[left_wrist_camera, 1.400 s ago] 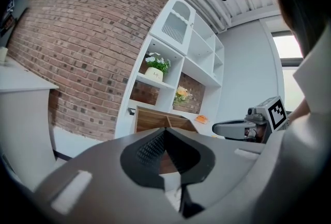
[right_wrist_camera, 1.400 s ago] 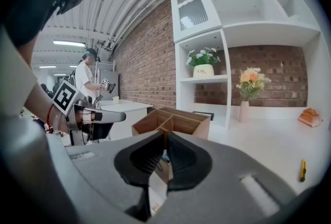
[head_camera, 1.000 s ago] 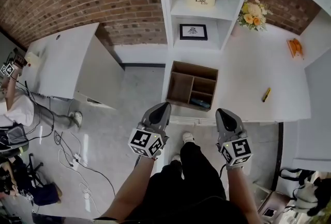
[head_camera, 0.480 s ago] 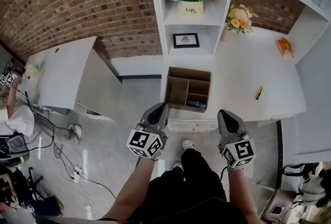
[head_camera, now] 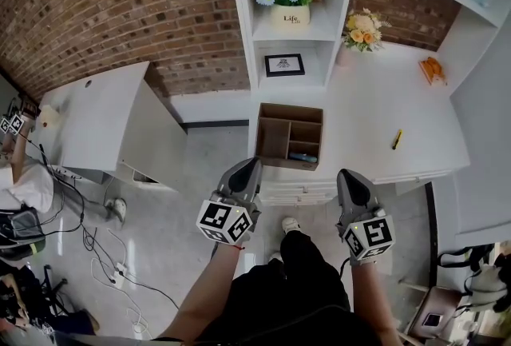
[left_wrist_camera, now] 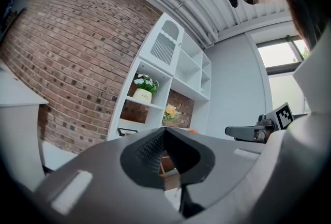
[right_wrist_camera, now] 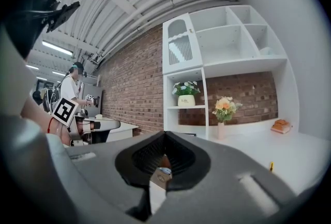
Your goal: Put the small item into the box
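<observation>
left gripper (head_camera: pixel 252 166): jaws closed, tips meeting, nothing between them. its own view (left_wrist_camera: pixel 165 132) confirms this, with only the distant box visible through the gap below the tips. it is held above the floor, on the near side of the box and well apart from it.

right gripper (head_camera: pixel 348 175): jaws likewise together and empty, confirmed in its own view (right_wrist_camera: pixel 165 135). it is held level with the left gripper, near side of the box and to its right, touching nothing.

box (head_camera: pixel 291 135): brown, open-topped, divided into one tall compartment on the left and smaller ones on the right. it stands at the left end of a white counter (head_camera: pixel 375 109). a dark bluish object (head_camera: pixel 303 157) lies in the nearest right-hand compartment; its kind cannot be made out.

small yellow item (head_camera: pixel 396 139): lies flat on the counter, well to the right of the box, outside it and clear of both grippers. it also shows in the right gripper view (right_wrist_camera: pixel 270 166).

beyond the box: a white shelf unit (head_camera: pixel 243 41) holding a framed picture (head_camera: pixel 284 65) and, above that, a pot of flowers (head_camera: pixel 290 14). right of the box and further back: a vase of orange flowers (head_camera: pixel 361 26) and an orange object (head_camera: pixel 431 70) on the counter.

left of the box: a white table (head_camera: pixel 96 117) before a brick wall (head_camera: pixel 128 1).
</observation>
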